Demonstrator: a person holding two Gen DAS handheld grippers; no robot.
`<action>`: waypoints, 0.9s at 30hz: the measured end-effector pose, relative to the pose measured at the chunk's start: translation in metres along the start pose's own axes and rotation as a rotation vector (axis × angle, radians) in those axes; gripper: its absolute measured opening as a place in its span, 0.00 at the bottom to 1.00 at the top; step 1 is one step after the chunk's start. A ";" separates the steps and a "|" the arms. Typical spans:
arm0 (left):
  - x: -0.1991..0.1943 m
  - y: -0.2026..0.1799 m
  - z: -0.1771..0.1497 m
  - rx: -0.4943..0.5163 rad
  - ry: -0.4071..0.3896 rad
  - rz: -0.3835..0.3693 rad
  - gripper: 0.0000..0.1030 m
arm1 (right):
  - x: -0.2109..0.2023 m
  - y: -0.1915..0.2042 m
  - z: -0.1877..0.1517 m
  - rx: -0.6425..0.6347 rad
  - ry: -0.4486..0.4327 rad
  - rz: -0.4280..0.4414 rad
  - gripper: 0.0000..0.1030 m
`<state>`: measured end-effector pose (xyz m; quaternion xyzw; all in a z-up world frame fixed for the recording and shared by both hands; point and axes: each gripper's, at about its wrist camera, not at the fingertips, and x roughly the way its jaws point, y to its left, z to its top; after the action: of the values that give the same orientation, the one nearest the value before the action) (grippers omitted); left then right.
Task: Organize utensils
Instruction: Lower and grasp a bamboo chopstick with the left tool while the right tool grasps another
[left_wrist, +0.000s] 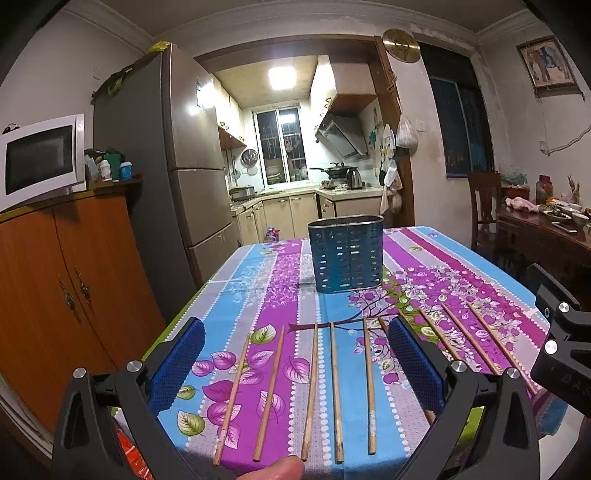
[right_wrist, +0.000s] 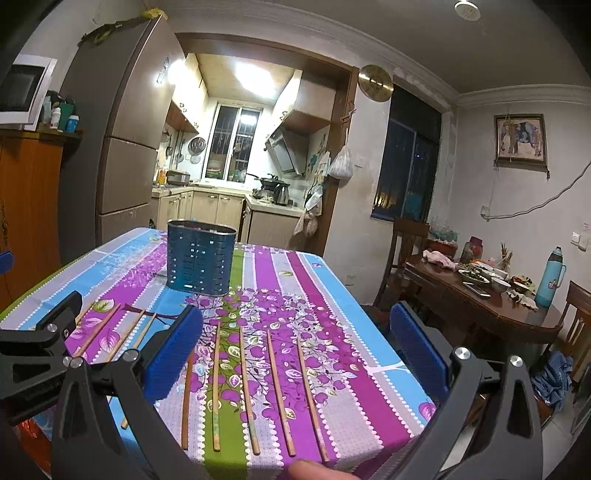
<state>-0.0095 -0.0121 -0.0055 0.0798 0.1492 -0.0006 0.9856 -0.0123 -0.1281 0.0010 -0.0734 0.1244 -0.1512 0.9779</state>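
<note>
Several wooden chopsticks lie side by side near the front edge of the floral tablecloth; the right wrist view shows more of these chopsticks. A blue perforated utensil holder stands upright farther back, and it appears as the same holder at the left in the right wrist view. My left gripper hovers open above the left chopsticks, holding nothing. My right gripper hovers open above the right chopsticks, also holding nothing. Each gripper's black frame shows at the edge of the other's view.
A wooden cabinet with a microwave and a fridge stand to the left. A dark dining table with dishes, a chair and a thermos stands to the right. A fingertip shows at the bottom edge.
</note>
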 end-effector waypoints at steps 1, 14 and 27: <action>-0.002 0.000 0.001 -0.001 -0.004 0.000 0.97 | -0.003 -0.002 0.000 0.003 -0.005 -0.001 0.95; -0.035 0.027 -0.004 -0.106 -0.076 -0.080 0.97 | -0.028 -0.019 0.002 0.055 -0.070 0.000 0.95; -0.047 0.126 -0.067 -0.534 -0.100 -0.271 0.97 | 0.009 -0.064 -0.059 0.379 0.171 0.320 0.95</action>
<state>-0.0712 0.1215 -0.0346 -0.2028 0.1049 -0.0969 0.9688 -0.0377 -0.1975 -0.0454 0.1446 0.1861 -0.0207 0.9716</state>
